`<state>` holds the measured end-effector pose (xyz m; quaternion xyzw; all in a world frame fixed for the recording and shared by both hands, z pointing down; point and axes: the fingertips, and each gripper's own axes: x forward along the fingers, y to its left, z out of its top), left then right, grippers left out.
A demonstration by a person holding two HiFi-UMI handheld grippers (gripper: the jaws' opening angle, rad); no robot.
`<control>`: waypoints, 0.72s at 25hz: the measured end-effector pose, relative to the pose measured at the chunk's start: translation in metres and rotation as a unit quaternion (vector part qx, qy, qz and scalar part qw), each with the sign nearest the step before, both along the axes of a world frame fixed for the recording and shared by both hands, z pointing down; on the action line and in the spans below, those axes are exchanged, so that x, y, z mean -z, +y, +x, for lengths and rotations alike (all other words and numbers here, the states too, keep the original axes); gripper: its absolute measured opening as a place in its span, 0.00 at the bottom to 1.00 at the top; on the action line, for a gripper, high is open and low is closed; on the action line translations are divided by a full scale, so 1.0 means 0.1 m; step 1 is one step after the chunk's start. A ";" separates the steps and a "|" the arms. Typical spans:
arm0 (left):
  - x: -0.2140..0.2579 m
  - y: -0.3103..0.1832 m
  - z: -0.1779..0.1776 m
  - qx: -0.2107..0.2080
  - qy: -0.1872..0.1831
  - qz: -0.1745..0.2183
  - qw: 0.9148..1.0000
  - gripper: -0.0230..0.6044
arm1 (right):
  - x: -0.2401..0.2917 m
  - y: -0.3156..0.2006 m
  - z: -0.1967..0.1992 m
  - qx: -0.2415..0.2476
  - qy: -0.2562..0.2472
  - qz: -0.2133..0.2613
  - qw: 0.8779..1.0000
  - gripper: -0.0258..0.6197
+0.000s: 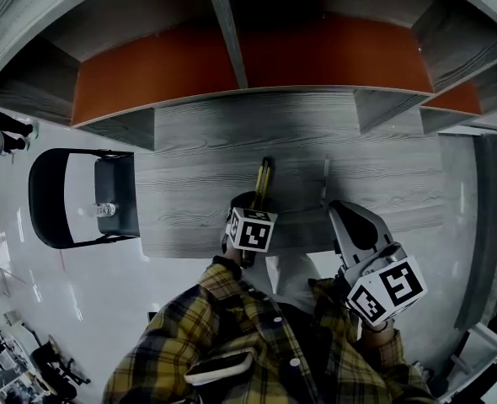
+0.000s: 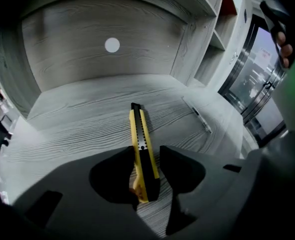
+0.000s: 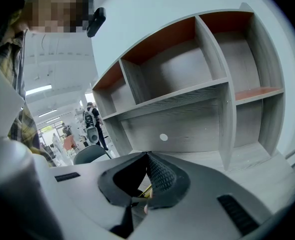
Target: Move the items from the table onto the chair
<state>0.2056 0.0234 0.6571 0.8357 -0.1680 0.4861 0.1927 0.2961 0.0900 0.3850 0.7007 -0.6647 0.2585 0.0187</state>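
A yellow-and-black utility knife [image 2: 143, 149] lies flat on the grey wood-grain tabletop [image 1: 198, 141]. Its long axis runs straight away from the person. The dark tip end points at the back panel under the shelves [image 1: 232, 57], and the butt end lies nearest the person.

The left tongs [image 2: 147, 148] point steeply down over that butt end. Their jaws stand apart, one on each side of the knife's near half and close against both edges. The knife rests on the wood, and I cannot tell whether the pads actually touch it.

To the right of the knife, clearly apart from it, a slim pen [image 1: 324, 183] also lies on the tabletop. In the head view it runs roughly the same way as the knife.

The right tongs [image 3: 147, 156] hang above the near right part of the tabletop, pointing only a little below level toward the shelves. Their jaws are closed tip to tip with nothing held between them.

A dark chair [image 1: 63, 200] stands off the tabletop's left end. A small pale object [image 1: 105, 209], too small to identify, sits on its seat.
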 end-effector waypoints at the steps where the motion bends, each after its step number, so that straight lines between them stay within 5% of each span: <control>1: 0.00 -0.02 -0.01 0.001 -0.004 0.012 1.000 0.27 | 0.00 0.00 0.00 0.001 0.000 0.000 1.000 0.07; 9: 0.00 -0.06 -0.05 0.007 -0.015 0.006 1.000 0.22 | 0.02 0.03 0.01 0.006 -0.001 0.002 1.000 0.07; 18: 0.32 -0.13 -0.16 0.067 0.032 0.014 0.997 0.22 | 0.09 0.02 -0.06 0.041 -0.001 0.018 0.999 0.07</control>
